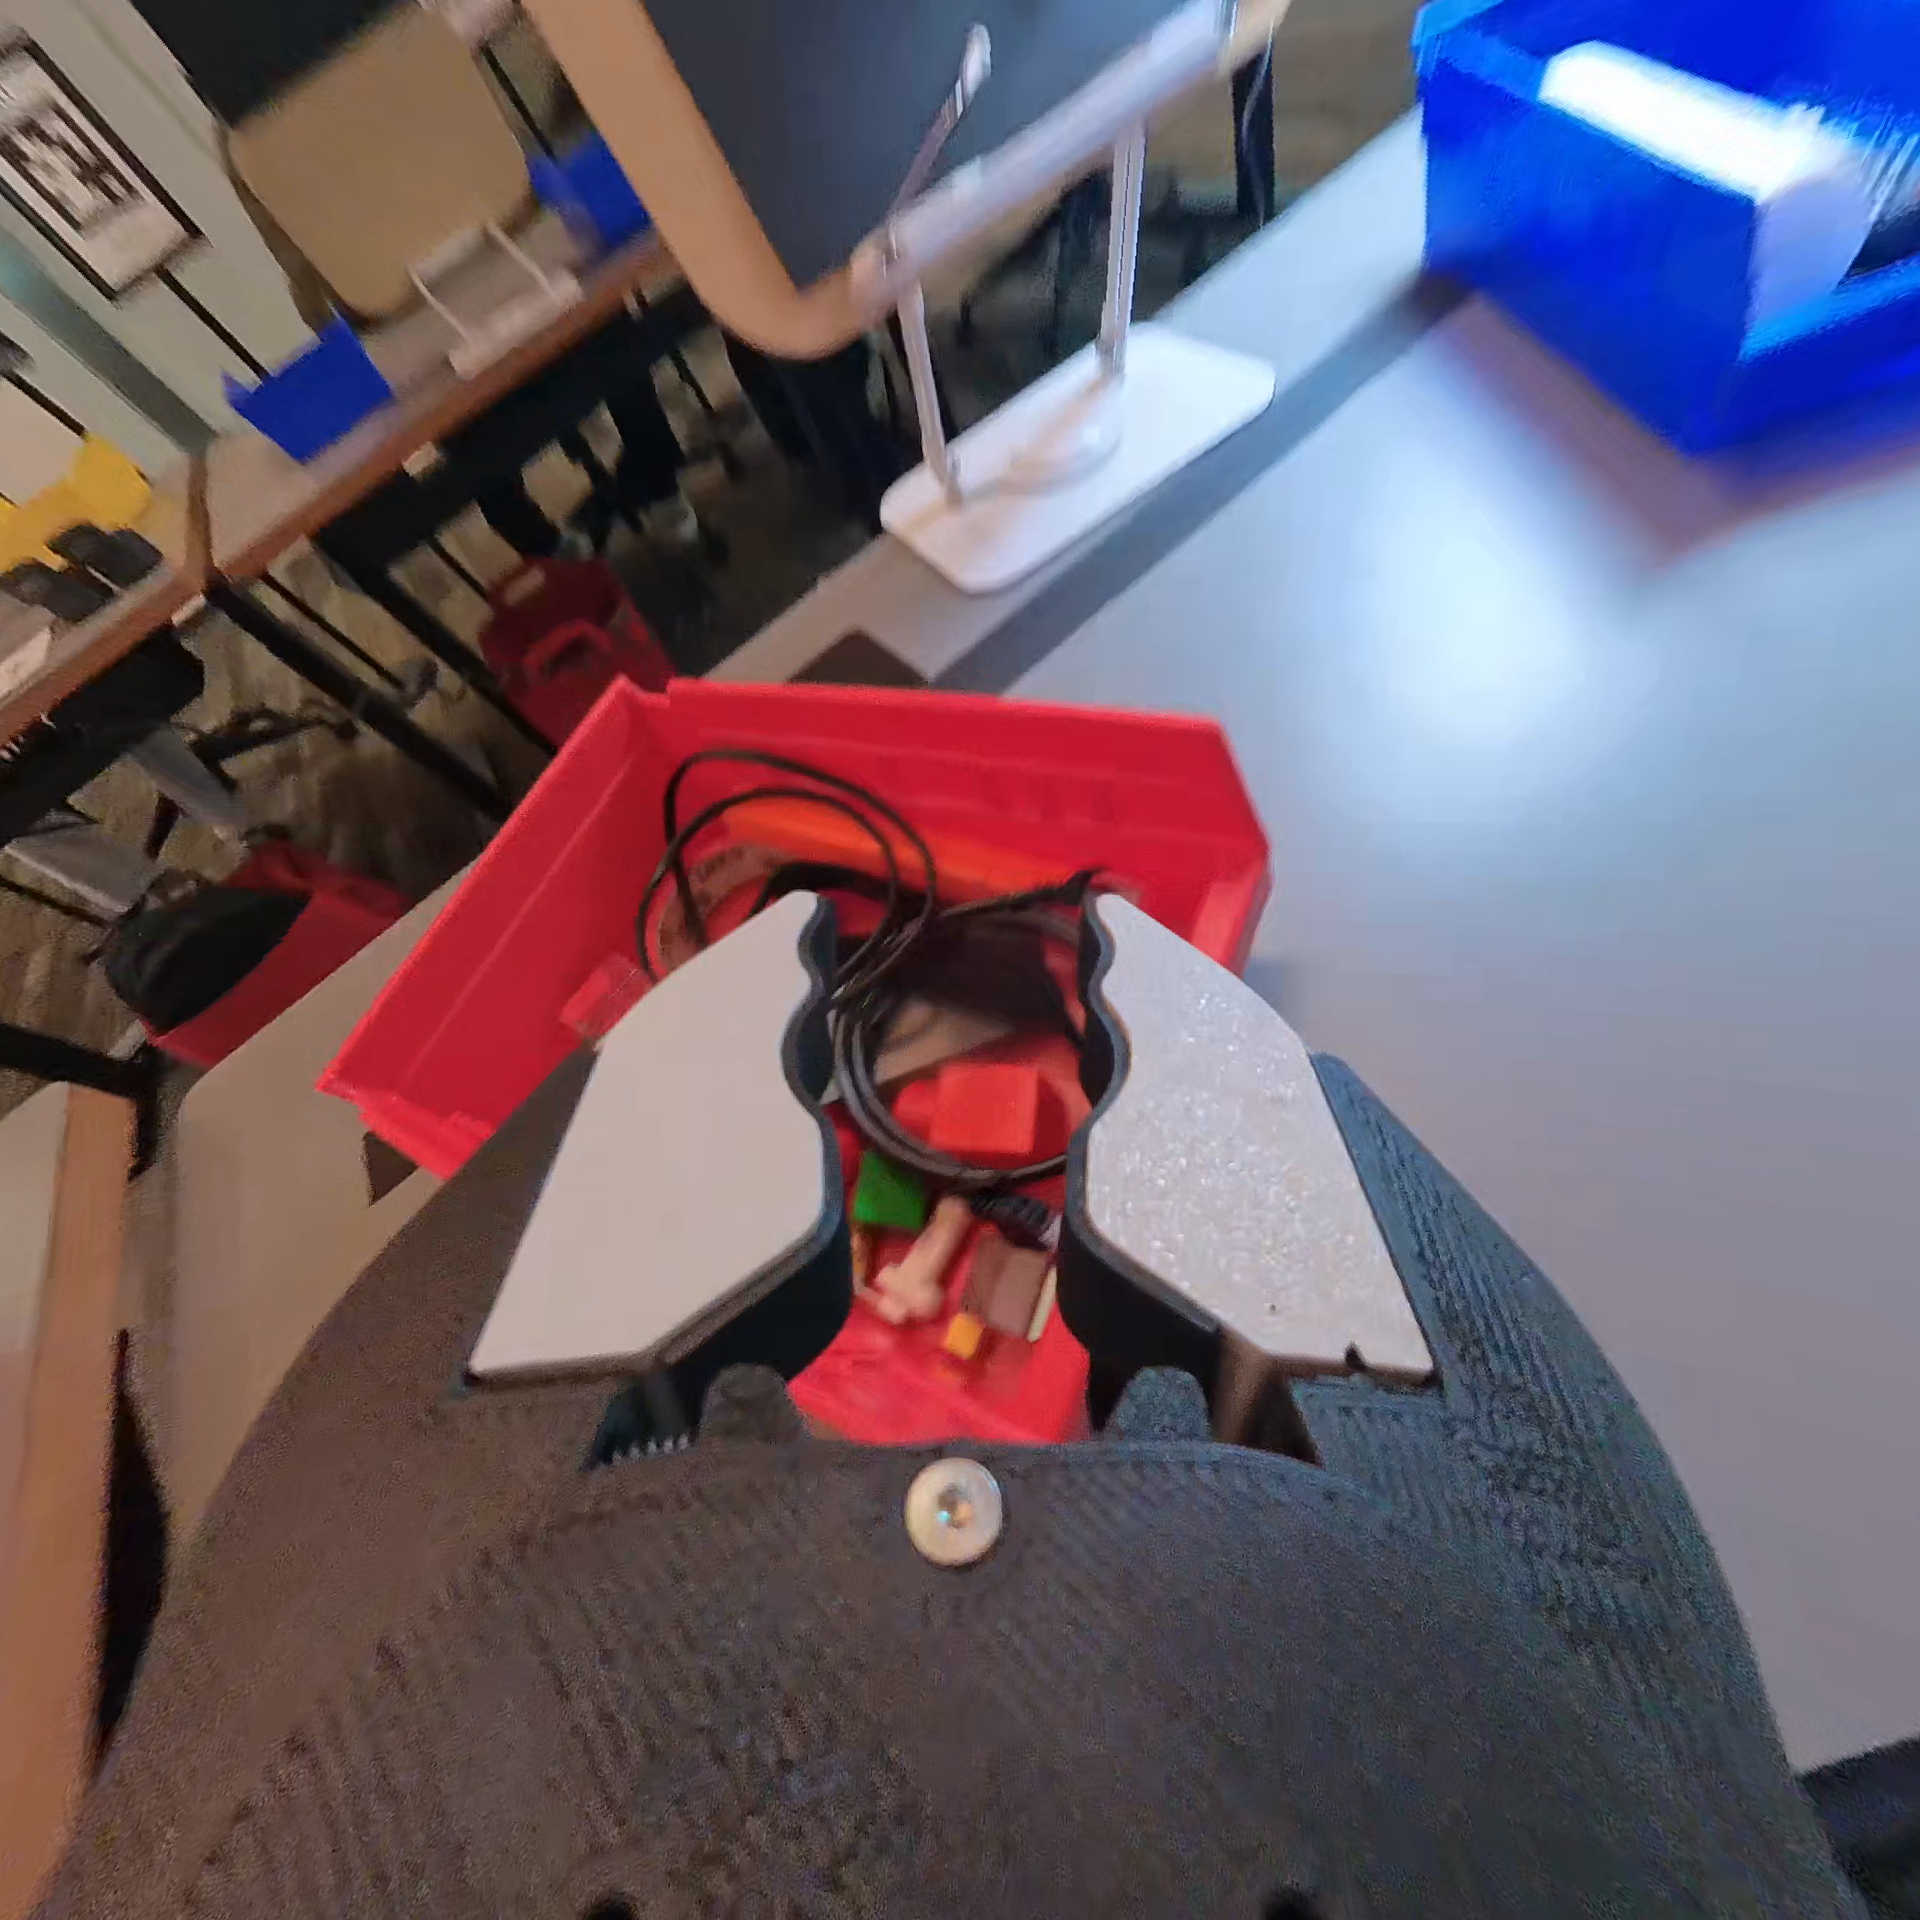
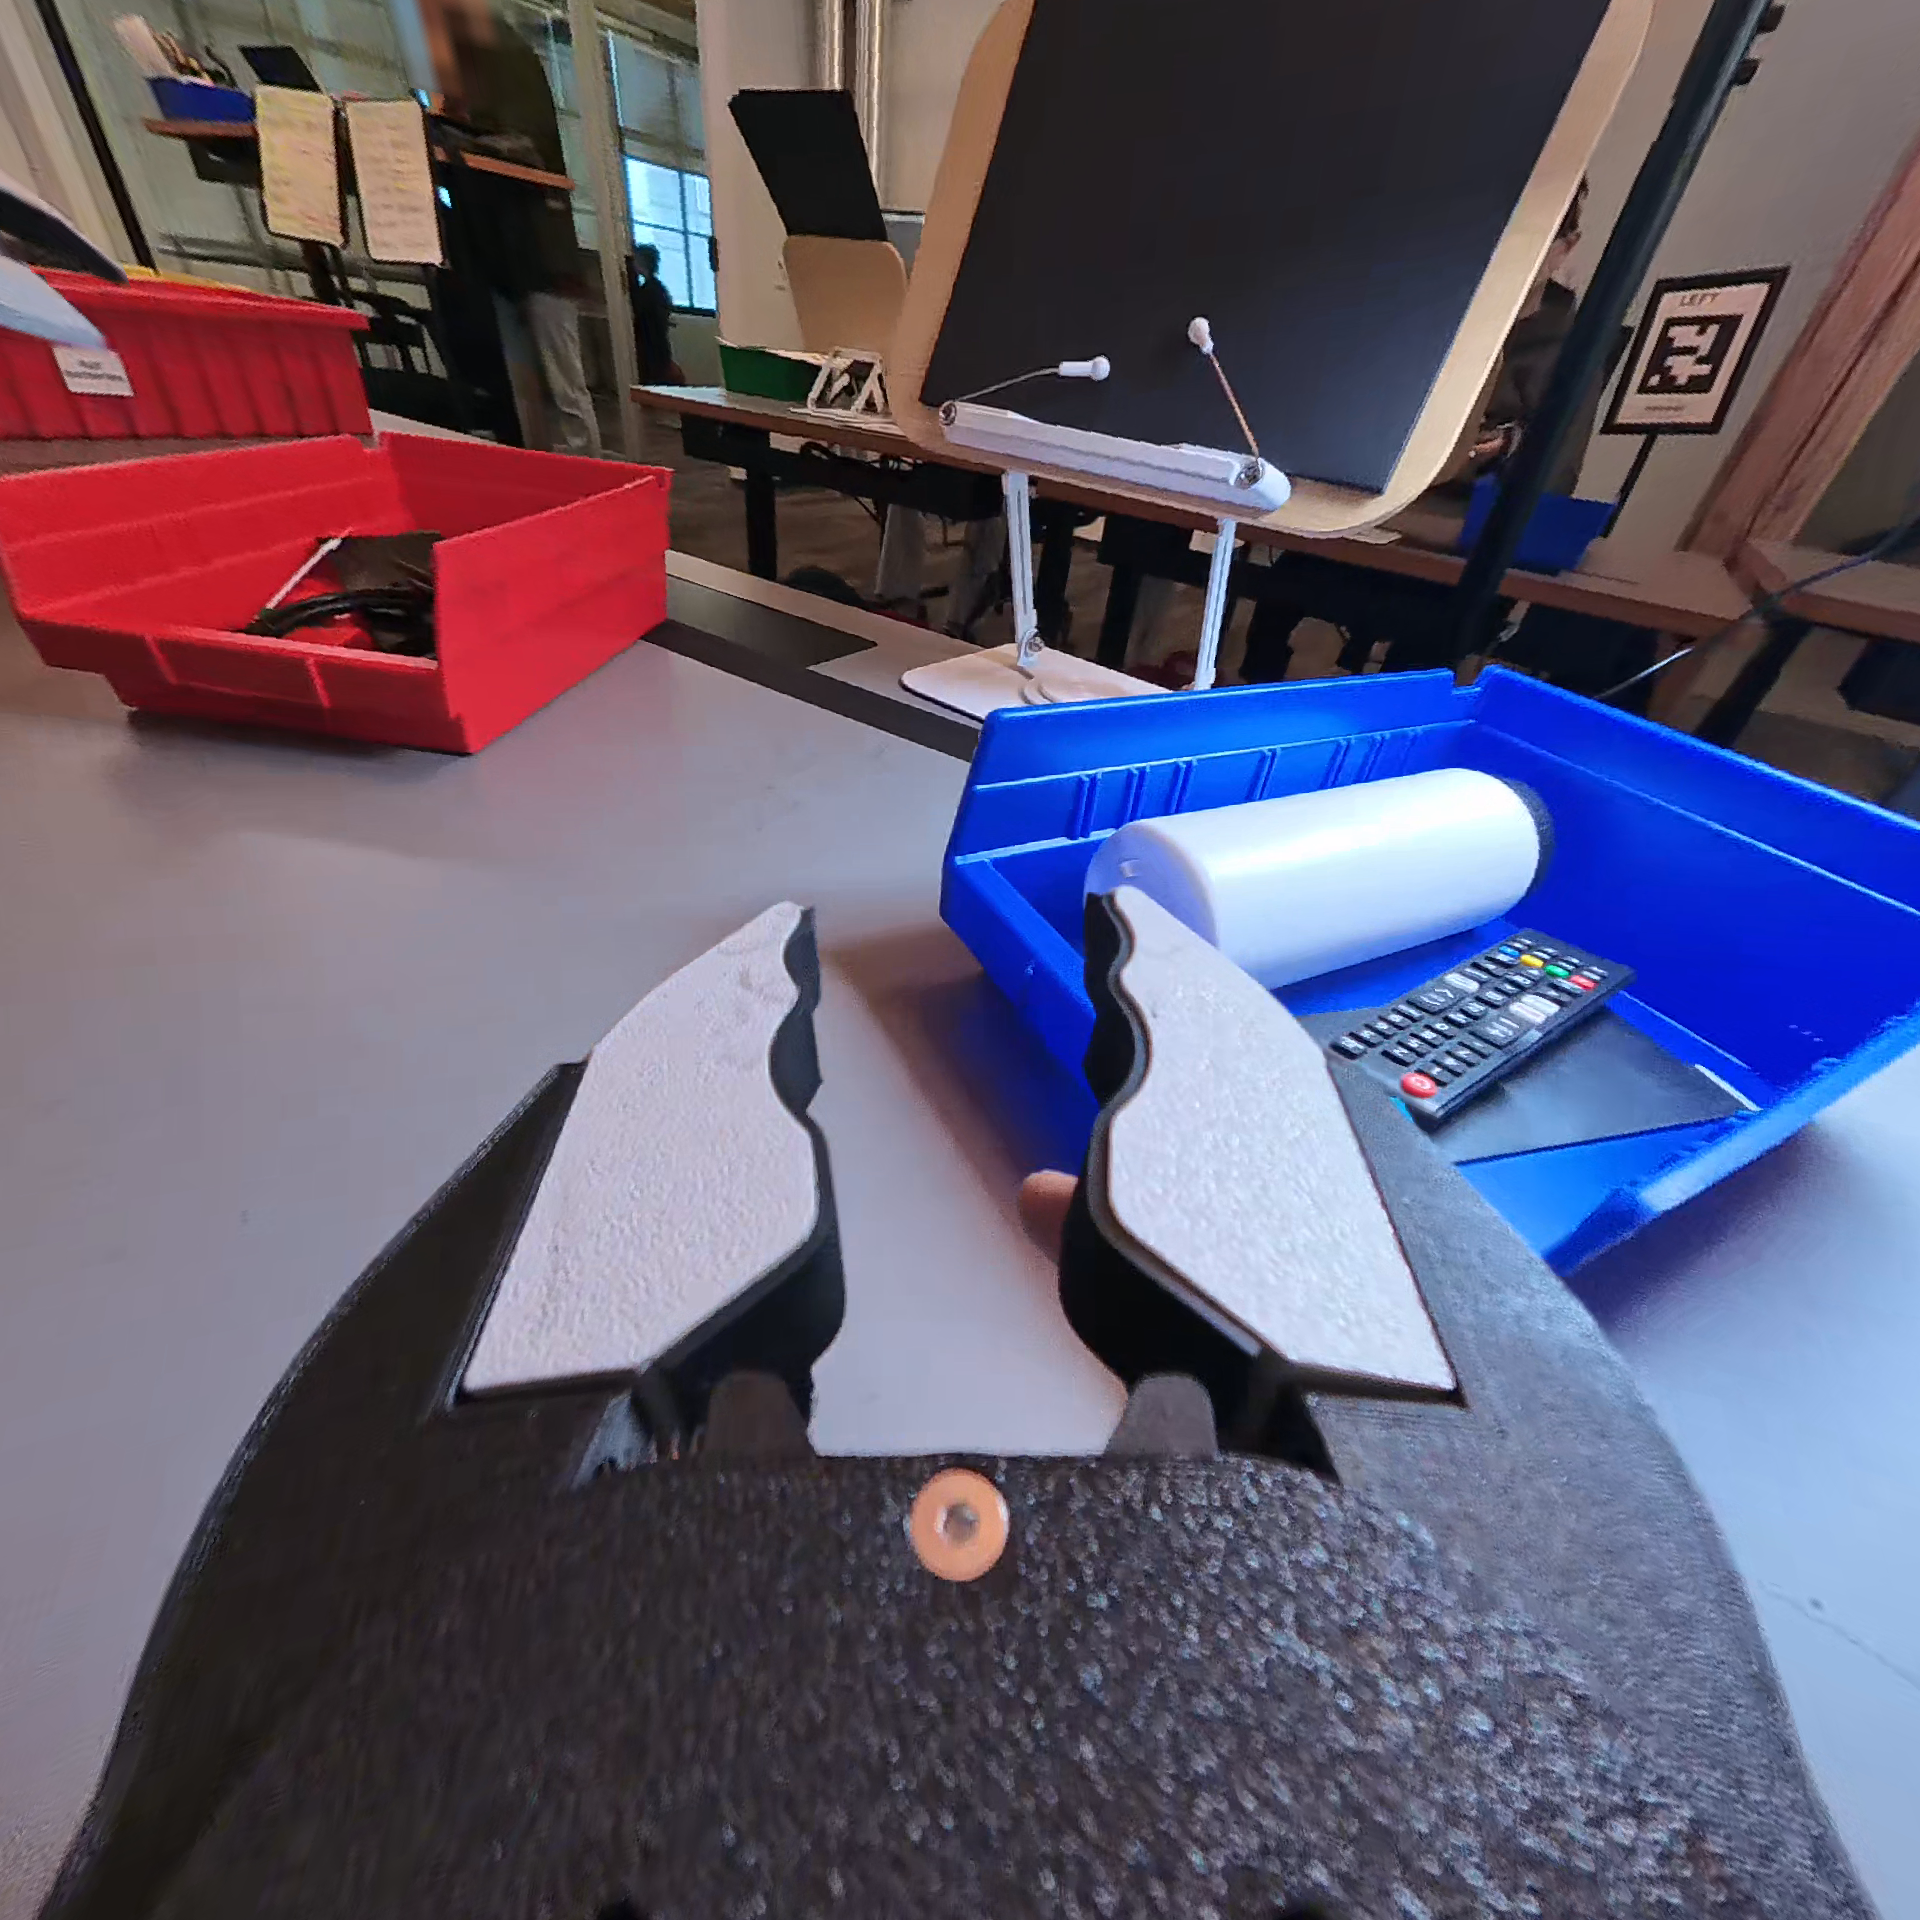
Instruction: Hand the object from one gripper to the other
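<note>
Hovering over the red bin, the left hand-held gripper has its two grey-faced fingers spread apart with nothing between them. Directly below the gap lie the bin's contents: a coiled black cable, a red block, a green piece, a pale bone-shaped item and a small orange piece; which of these is the object to be handed over cannot be told. The bin sits at the edge of the grey bench. Farther off on the same surface stand a white stand and, blurred at the upper right, the blue bin.

The right hand-held gripper is likewise spread, empty, and held above bare bench. A fingertip of the person shows just beside the inner base of the right finger. Just beyond that finger is the blue bin, holding a white cylinder on its side, a black remote control in front of it, and a flat dark sheet under the remote. Well apart, to the far left, the red bin shows dark cable inside; a second red bin stands behind it. The white stand rises at the far edge, before a dark board.
</note>
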Demonstrator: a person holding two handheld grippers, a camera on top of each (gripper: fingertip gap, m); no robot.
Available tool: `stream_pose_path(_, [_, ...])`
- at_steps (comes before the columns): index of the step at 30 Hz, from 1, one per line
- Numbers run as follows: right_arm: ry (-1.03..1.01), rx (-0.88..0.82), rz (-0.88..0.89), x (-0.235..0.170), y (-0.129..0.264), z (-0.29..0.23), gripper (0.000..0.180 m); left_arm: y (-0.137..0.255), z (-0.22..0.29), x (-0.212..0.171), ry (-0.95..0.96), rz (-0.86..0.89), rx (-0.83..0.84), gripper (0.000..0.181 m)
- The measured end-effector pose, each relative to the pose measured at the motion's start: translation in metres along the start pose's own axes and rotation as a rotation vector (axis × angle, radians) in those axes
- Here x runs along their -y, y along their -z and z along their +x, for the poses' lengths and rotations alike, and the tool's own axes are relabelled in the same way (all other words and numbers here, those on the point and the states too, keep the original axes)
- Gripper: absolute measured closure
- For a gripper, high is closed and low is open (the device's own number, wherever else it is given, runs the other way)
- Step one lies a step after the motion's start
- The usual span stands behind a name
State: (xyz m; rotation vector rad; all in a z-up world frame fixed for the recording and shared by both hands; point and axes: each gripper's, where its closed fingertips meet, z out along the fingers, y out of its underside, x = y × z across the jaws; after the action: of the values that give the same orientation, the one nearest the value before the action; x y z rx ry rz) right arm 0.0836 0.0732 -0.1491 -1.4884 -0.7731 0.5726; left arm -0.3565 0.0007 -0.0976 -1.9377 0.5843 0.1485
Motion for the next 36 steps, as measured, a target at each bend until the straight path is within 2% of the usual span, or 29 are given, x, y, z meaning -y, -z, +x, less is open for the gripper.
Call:
stream_pose_path(9, [-0.034,0.016,0.029,-0.005,0.001,-0.005,0.133,-0.071,-0.02,-0.062,-0.347,-0.546,-0.156,0.139])
stream_pose_path(15, [-0.01,0.047,0.011,-0.012,-0.002,-0.014,0.135,-0.111,-0.035,-0.095,-0.337,-0.743,-0.216,0.143])
stream_pose_path(19, [-0.012,0.059,0.006,-0.014,-0.003,-0.016,0.135,-0.124,-0.04,-0.109,-0.335,-0.773,-0.217,0.145])
stream_pose_path(21, [-0.013,0.058,0.002,-0.015,-0.002,-0.016,0.136,-0.126,-0.041,-0.109,-0.334,-0.764,-0.227,0.16])
stream_pose_path(23, [-0.015,0.057,0.007,-0.014,-0.002,-0.015,0.136,-0.126,-0.044,-0.105,-0.337,-0.752,-0.212,0.167])
stream_pose_path(29, [-0.026,0.059,0.014,-0.012,-0.001,-0.014,0.138,-0.112,-0.056,-0.077,-0.389,-0.647,-0.125,0.17])
stream_pose_path(36, [-0.003,0.072,0.003,-0.014,-0.002,-0.023,0.139,-0.083,-0.07,-0.034,-0.362,-0.498,-0.048,0.171])
